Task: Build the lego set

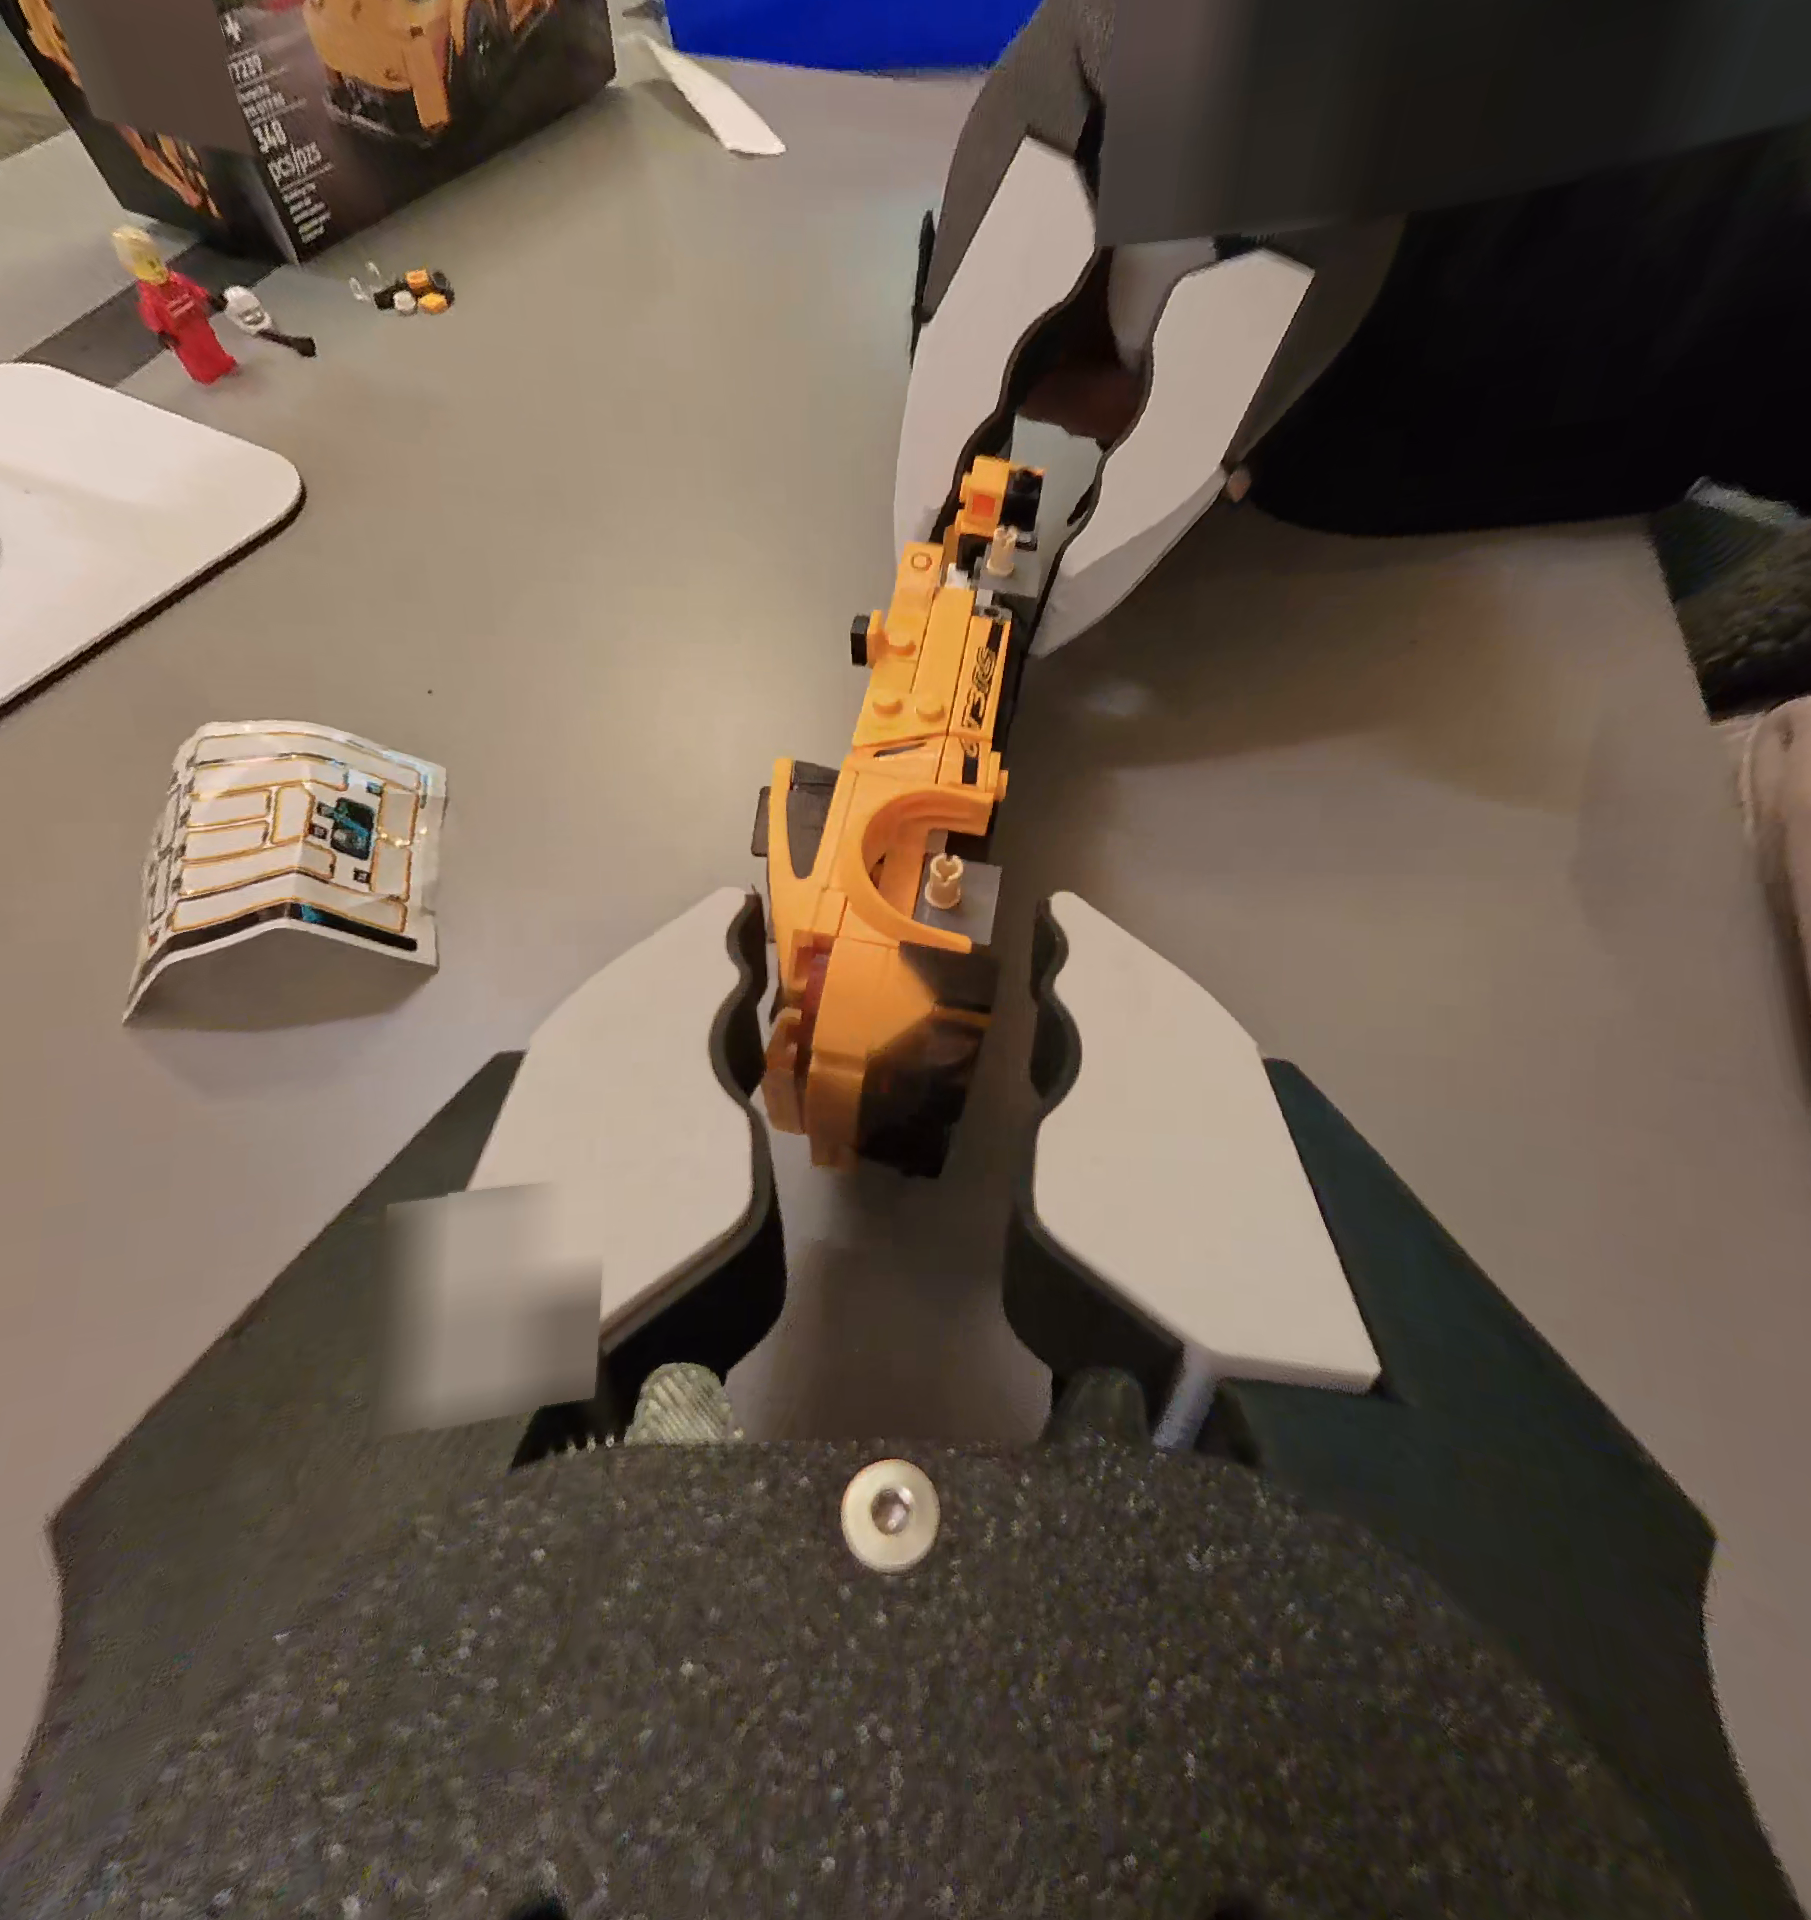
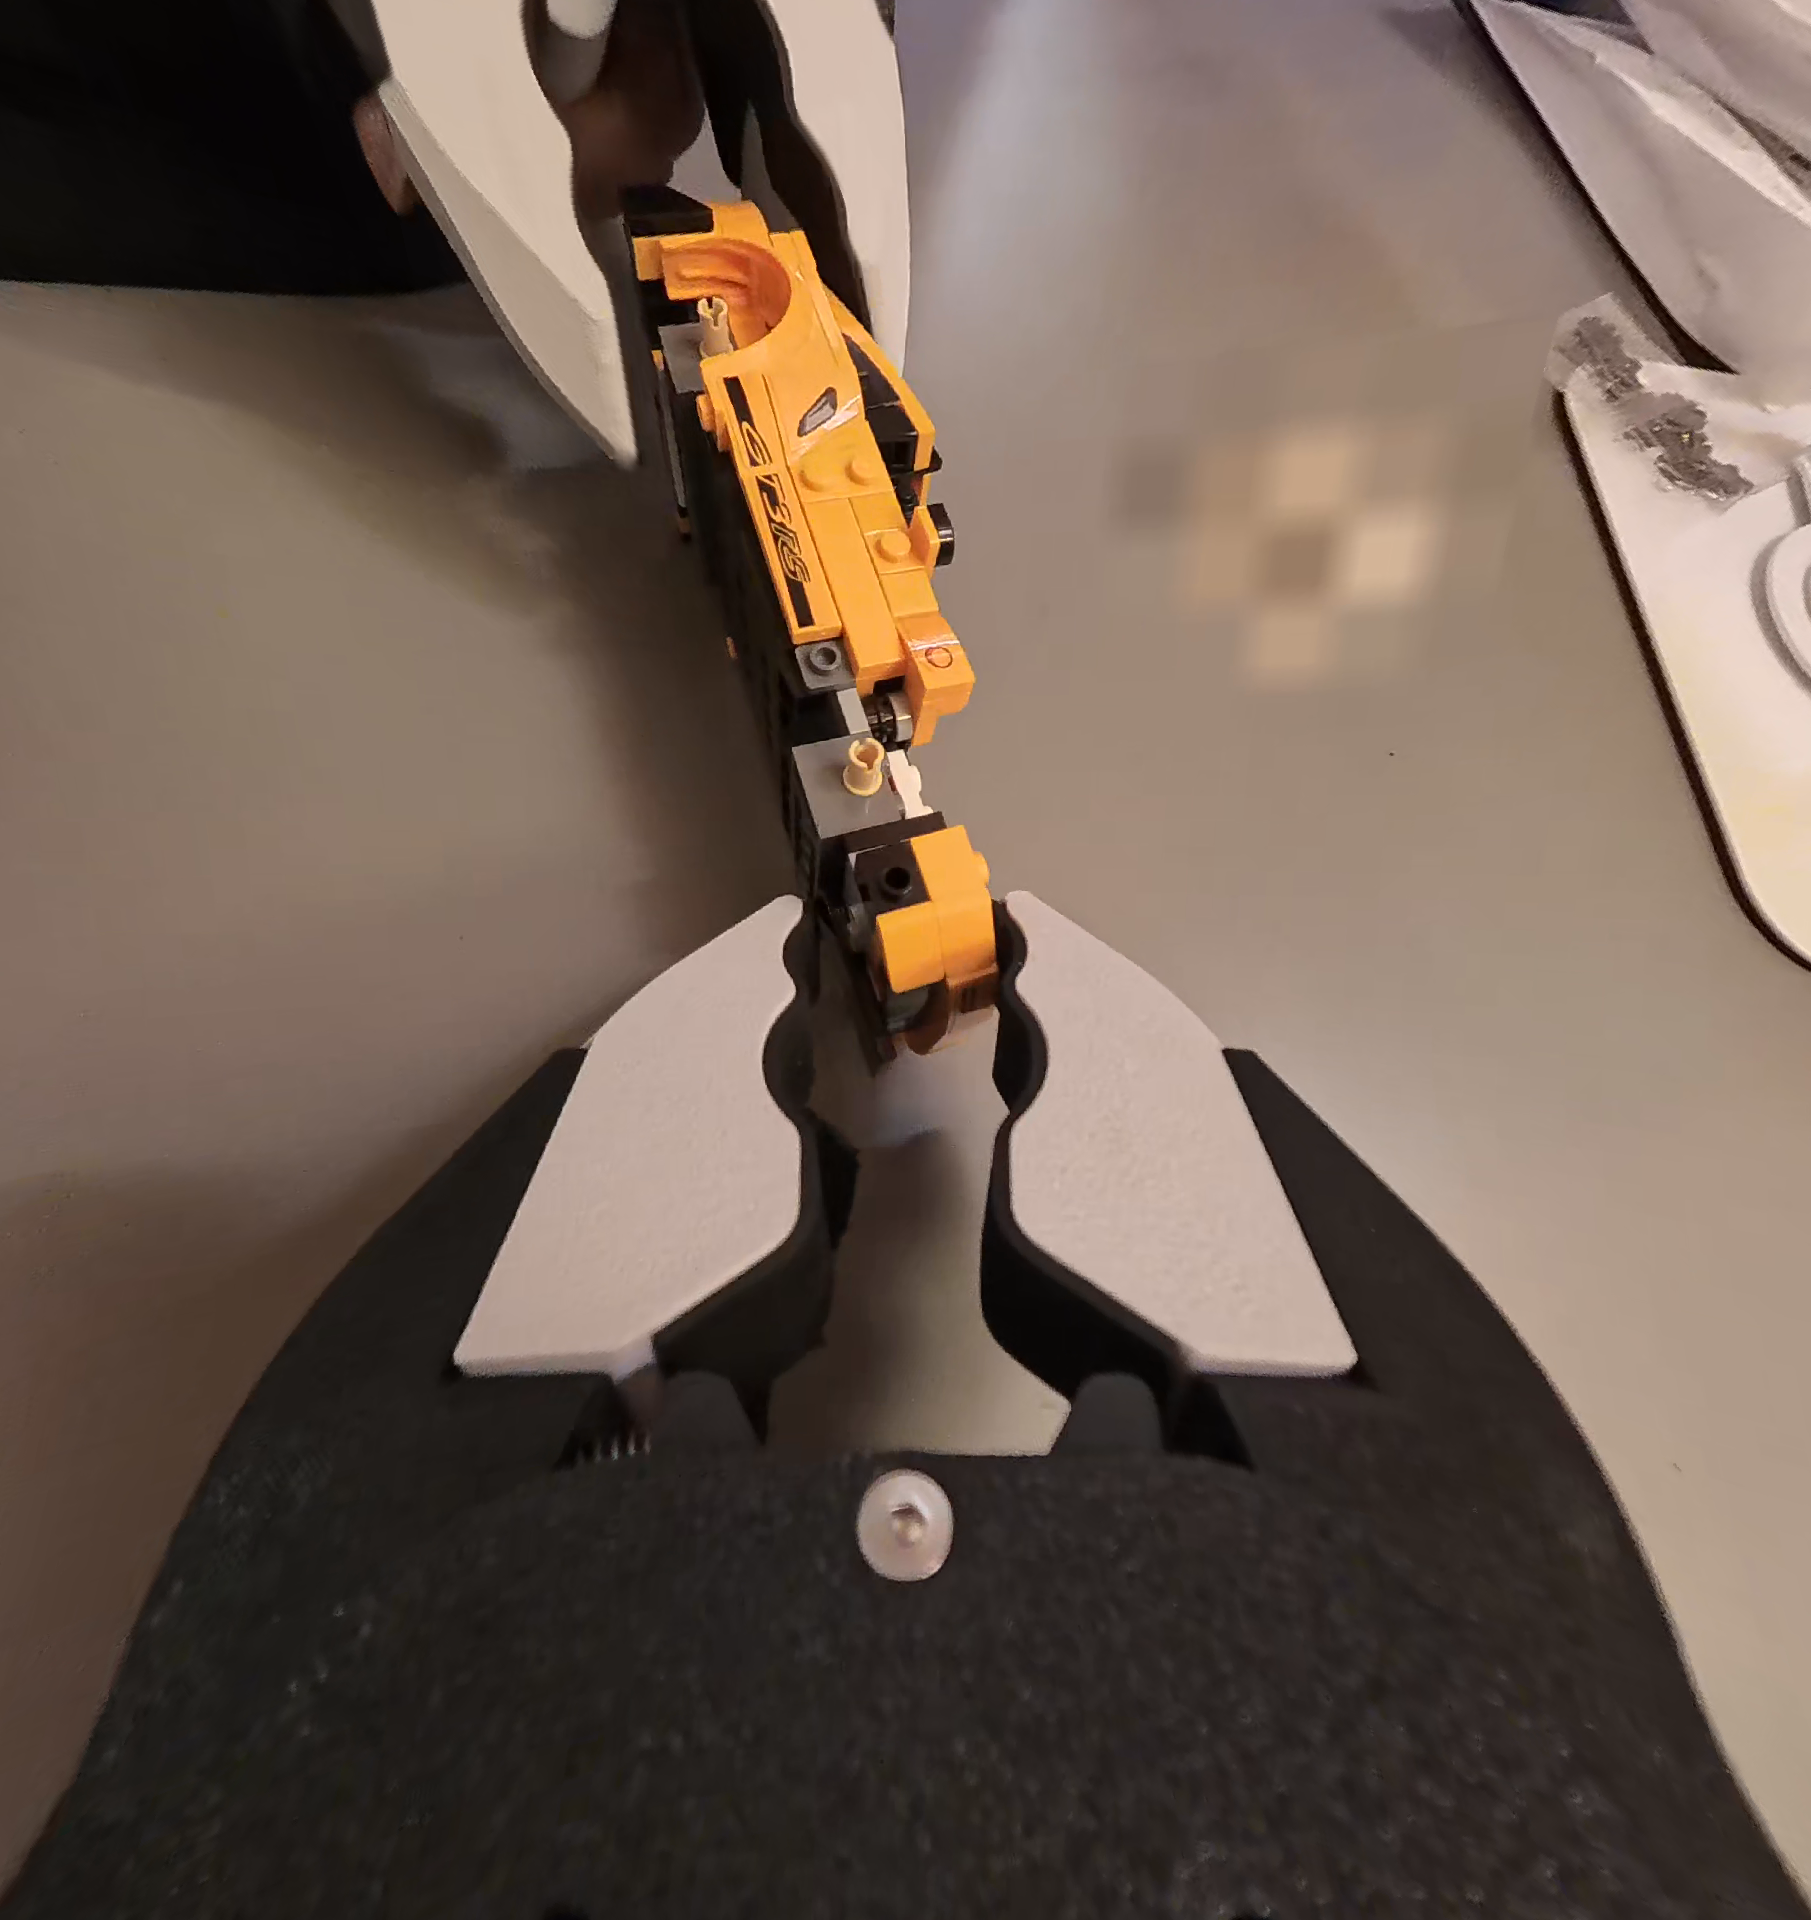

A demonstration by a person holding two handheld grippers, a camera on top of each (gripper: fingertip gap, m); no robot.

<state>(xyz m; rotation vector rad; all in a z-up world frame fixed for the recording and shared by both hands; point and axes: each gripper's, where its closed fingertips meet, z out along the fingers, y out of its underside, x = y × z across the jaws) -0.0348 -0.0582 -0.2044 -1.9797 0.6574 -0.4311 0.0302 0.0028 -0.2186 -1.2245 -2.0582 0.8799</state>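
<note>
With both my left gripper (image 1: 893, 1023) and right gripper (image 2: 903, 997) clamped on the orange car body (image 1: 906, 831), I'd keep the 2 ends level while turning it.

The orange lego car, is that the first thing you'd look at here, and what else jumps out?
Yes: the orange lego car, tipped on its side, stretches between the left gripper and the right gripper, one at each end. On the grey table beyond, a red minifigure stands by the set's box.
</note>
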